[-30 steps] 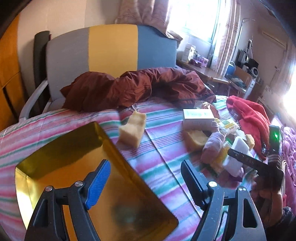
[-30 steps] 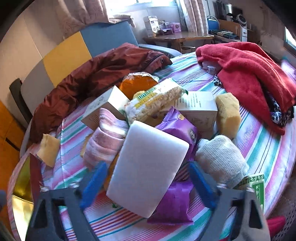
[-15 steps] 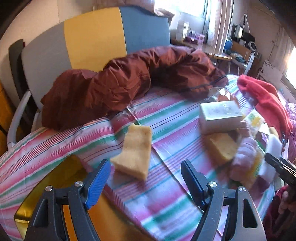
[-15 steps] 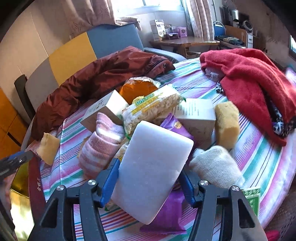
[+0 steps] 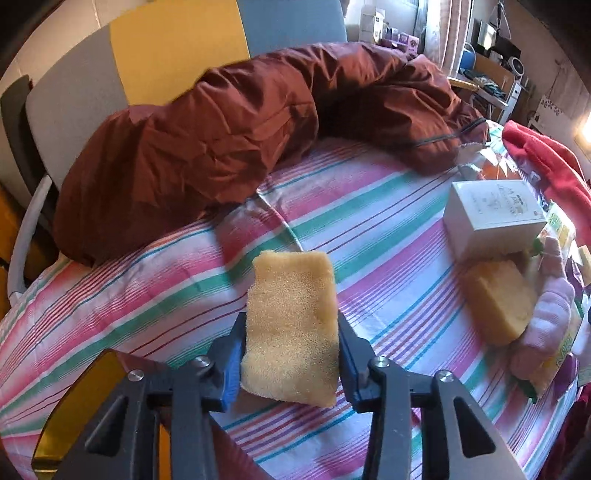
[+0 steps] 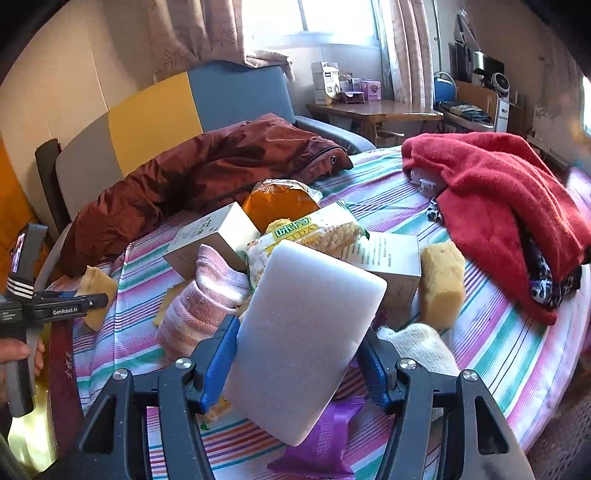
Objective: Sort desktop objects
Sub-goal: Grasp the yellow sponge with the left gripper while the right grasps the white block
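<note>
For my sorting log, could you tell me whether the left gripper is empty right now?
No, the left gripper is closed on the yellow sponge, its blue pads pressing both sides.

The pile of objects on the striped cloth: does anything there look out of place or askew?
Yes. The white box sits tilted, one end propped on the pink striped towel, and the snack bag leans across a second box. The items are heaped, not laid flat. Nothing looks spilled or damaged.

We see a lived-in home room: curtained window [image 6: 306, 22], wooden desk [image 6: 373, 110], striped tablecloth [image 5: 369, 229], padded chair [image 6: 155, 125].
</note>
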`<state>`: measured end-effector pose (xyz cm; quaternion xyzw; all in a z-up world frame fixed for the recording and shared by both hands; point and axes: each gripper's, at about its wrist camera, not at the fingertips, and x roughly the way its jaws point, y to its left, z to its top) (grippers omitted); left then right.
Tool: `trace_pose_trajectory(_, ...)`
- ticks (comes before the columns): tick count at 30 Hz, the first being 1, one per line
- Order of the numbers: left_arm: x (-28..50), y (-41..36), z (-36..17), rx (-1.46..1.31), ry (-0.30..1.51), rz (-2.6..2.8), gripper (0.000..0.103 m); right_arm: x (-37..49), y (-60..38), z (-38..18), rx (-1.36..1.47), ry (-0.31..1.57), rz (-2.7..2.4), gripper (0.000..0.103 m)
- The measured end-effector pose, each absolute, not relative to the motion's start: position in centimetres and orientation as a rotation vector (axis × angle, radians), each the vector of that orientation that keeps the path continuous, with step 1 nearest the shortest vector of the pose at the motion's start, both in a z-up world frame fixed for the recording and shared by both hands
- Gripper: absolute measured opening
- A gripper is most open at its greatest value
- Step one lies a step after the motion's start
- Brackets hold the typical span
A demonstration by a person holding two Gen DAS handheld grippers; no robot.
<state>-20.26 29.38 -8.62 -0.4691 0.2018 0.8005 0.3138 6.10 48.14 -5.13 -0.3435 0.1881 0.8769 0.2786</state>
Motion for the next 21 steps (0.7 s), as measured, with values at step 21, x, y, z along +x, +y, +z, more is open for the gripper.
trace_pose_trajectory(21, -11.1, 9.5, -0.2, -1.224, 0.038, 2.45, 0.044, 2.5, 36.6, -0.5, -1.084, 0.405, 2.877, 0.063)
